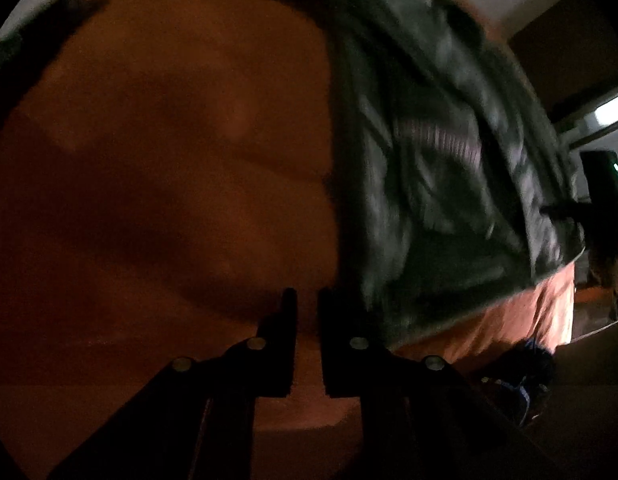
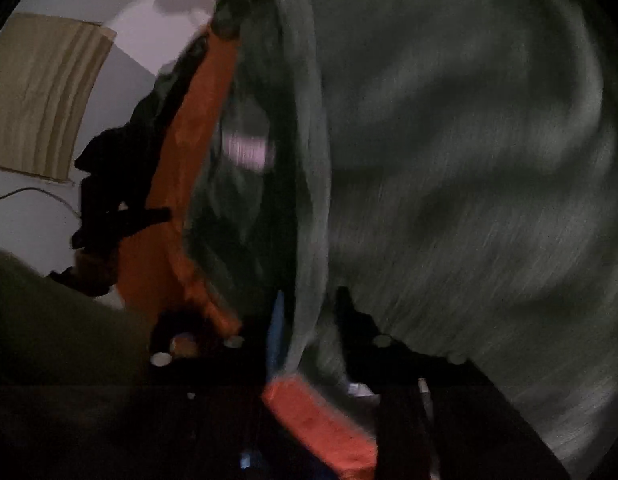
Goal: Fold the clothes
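Two grippers show, both frames blurred. Left gripper [image 1: 307, 300] hovers over orange cloth [image 1: 169, 160], fingers narrowly parted, holding nothing. Dark green garment [image 1: 449, 152] lies at two o'clock. Right gripper [image 2: 309, 304] fingers pinch its edge.

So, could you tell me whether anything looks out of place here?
Yes: the dark green garment lies bunched, not flat, on the orange cover, and drapes over the right gripper, hiding its fingers.
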